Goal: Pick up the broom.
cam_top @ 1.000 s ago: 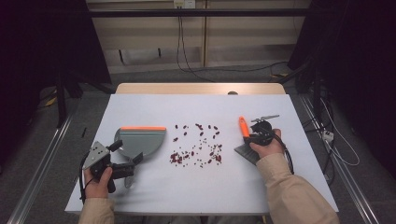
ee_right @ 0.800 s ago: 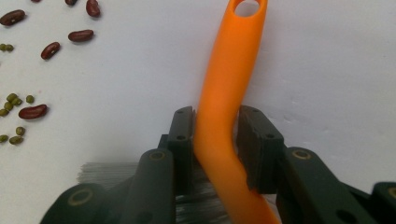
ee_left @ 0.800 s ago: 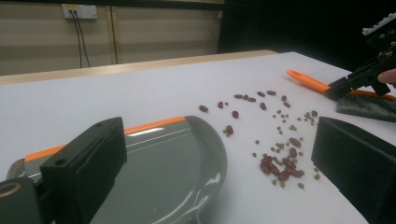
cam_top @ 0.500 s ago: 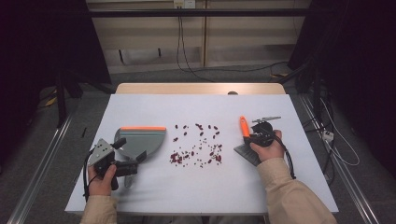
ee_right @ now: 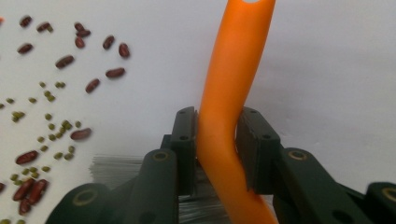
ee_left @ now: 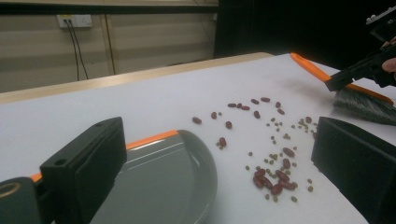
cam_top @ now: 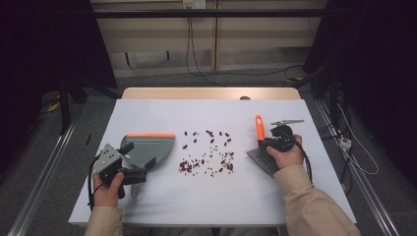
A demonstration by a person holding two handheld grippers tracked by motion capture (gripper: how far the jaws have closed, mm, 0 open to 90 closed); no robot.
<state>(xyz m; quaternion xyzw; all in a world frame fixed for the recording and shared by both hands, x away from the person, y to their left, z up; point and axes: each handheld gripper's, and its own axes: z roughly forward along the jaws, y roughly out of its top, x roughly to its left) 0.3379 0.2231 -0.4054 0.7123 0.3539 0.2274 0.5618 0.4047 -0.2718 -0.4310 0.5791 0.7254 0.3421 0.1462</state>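
On the white worktop (cam_top: 206, 196) the right gripper (cam_top: 269, 143) is clamped on the orange handle of a small brush (cam_top: 259, 129); in the right gripper view both black jaws press flat against the handle, and the grey bristles rest on the worktop just right of the spill. The scattered beans (cam_top: 209, 152), dark red ones mixed with small green ones, lie between brush and dustpan. The grey dustpan (cam_top: 150, 149) with its orange edge sits to the left of the beans, its mouth facing them. The left gripper (cam_top: 129, 169) is at the dustpan's near side, jaws spread wide in the left gripper view, the pan's body between them; whether they grip its handle I cannot tell.
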